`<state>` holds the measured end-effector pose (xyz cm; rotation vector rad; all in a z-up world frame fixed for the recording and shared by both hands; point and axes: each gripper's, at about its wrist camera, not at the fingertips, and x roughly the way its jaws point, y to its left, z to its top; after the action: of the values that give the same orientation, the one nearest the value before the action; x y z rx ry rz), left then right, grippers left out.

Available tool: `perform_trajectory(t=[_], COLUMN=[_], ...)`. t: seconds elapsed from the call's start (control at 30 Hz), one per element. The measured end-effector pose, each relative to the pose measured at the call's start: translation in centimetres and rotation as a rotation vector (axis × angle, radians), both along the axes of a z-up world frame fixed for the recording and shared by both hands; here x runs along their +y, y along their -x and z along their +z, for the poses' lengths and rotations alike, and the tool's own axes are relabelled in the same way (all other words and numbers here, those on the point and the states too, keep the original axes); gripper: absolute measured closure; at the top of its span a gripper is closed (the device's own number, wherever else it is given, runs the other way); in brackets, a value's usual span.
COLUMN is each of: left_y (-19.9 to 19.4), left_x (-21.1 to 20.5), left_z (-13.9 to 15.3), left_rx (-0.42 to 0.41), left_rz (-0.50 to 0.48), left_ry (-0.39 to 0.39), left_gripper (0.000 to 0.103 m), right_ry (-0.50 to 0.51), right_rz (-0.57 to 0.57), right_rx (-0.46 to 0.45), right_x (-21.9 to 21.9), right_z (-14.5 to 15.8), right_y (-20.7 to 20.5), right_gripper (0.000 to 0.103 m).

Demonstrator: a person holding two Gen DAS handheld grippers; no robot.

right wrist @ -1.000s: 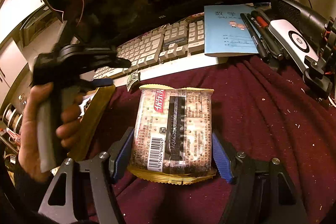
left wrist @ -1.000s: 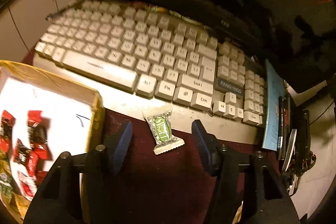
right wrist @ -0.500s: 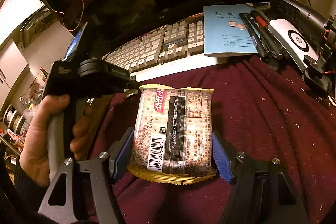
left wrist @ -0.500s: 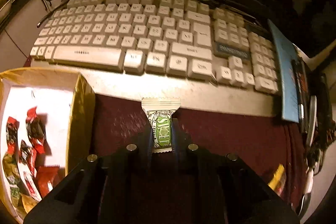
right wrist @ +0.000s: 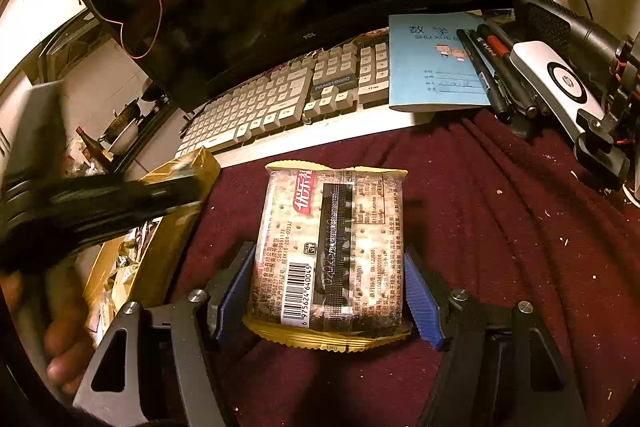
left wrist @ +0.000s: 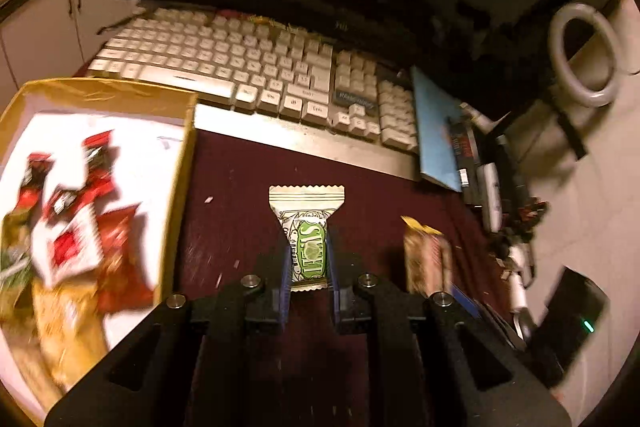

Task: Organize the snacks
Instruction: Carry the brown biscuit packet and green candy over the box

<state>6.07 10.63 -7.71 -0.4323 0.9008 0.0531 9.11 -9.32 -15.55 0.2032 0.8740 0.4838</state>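
Maroon cloth point(left wrist: 240, 187) desk, keyboard point(left wrist: 248, 67) at back: L has candy, R has crackers.
L view: left gripper point(left wrist: 308, 259) fingers, spread 1 s ago, now pinch the green candy point(left wrist: 308, 243), lifted w/ blur; snack box point(left wrist: 182, 131) just to its left, gold wall is the edge to clear, open cloth btwn. R view: right gripper point(right wrist: 330, 283) unchanged, fingers pressed on cracker pack point(right wrist: 332, 247) sides; box point(right wrist: 180, 179) near left, L tool crossing over it, so wait.

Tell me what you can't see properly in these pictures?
- Left wrist view: snacks in the box are motion-blurred; wrappers unreadable.
- Left wrist view: candy bottom hidden by the left gripper.
- Right wrist view: cracker pack small print too tiny; box contents blocked by the blurred hand.
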Motion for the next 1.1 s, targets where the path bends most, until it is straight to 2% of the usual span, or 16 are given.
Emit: perform_trajectory(t=[0.07, 0.13, 0.23, 0.43, 0.77, 0.97, 1.1], left_y=[1.8, 3.6, 5.8, 9.7, 12.6, 14.8, 15.3], left_x=[0.5, 1.1, 2.1, 4.3, 9.4, 13.8, 16.4], left_z=[0.9, 1.7, 2.5, 3.1, 1.5, 0.7, 0.0], left_rx=[-0.047, -0.096, -0.128, -0.179, -0.196, -0.199, -0.184], left_rz=[0.011, 0.036, 0.058, 0.109, 0.214, 0.301, 0.347], left_ry=[0.022, -0.002, 0.005, -0.029, -0.008, 0.017, 0.029], left_gripper=[0.090, 0.090, 0.090, 0.090, 0.090, 0.090, 0.090], right_ry=[0.000, 0.000, 0.001, 0.041, 0.018, 0.034, 0.084], right_rz=[0.003, 0.004, 0.002, 0.028, 0.268, 0.354, 0.382], right_rx=[-0.009, -0.014, -0.026, -0.076, -0.119, -0.110, -0.100], right_x=[0.0, 0.0, -0.1, 1.3, 10.4, 15.9, 18.8], right_z=[0.1, 0.1, 0.3, 1.6, 5.9, 6.3, 6.1], right_y=[0.1, 0.2, 0.4, 1.5, 4.7, 4.5, 4.3], right_gripper=[0.033, 0.033, 0.033, 0.033, 0.033, 0.033, 0.033])
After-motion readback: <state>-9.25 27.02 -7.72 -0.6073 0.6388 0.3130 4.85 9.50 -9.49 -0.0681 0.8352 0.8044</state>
